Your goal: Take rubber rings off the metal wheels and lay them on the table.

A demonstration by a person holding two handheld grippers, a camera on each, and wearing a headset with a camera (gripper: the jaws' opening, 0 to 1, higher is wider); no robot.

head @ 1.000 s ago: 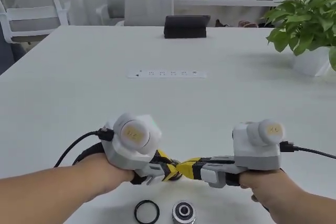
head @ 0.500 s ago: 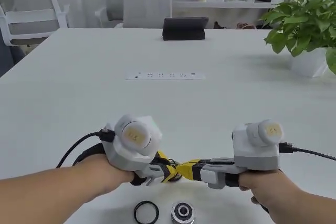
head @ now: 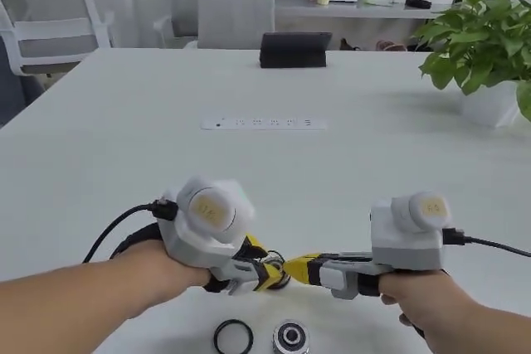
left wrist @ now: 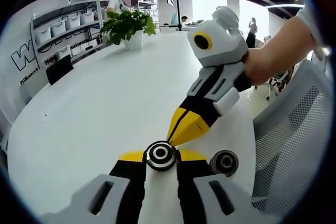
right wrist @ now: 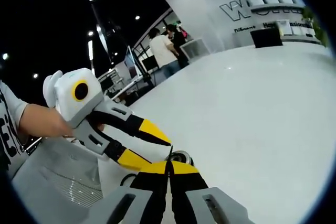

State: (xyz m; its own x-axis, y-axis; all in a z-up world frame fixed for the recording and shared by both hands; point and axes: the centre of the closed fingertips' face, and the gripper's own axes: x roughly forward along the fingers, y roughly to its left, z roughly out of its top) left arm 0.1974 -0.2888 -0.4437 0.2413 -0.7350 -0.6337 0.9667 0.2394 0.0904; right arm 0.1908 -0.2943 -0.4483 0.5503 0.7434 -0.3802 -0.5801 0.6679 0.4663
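**Head view:** Brings the left gripper (head: 261,275) and right gripper (head: 290,269) tip to tip just above the near edge of the table (head: 265,180). Finds a loose ring (head: 233,337) and a second wheel (head: 290,337) lying side by side below them, near but apart. Places a power strip (head: 264,123), a dark stand (head: 292,46) and a plant (head: 481,31) well off, with nothing in the way but the grippers' own cables.

**Left gripper view:** Clamps a wheel (left wrist: 161,156) between the left jaws, face on to the camera. Sets the right gripper's closed yellow tip (left wrist: 181,129) against the wheel's upper rim. Puts the second wheel (left wrist: 224,162) on the table just beside.

**Right gripper view:** Presses the right jaws together on a thin dark edge, apparently the ring (right wrist: 170,155) of the held wheel (right wrist: 181,158), though too fine to be sure. Shows the left gripper (right wrist: 137,145) reaching in from the left.

**Step in hand, by the look of it:** Peeling the ring from the clamped wheel. Calls next for a steady pull away from the rim, a firm left grip, then laying the ring by the loose ring.
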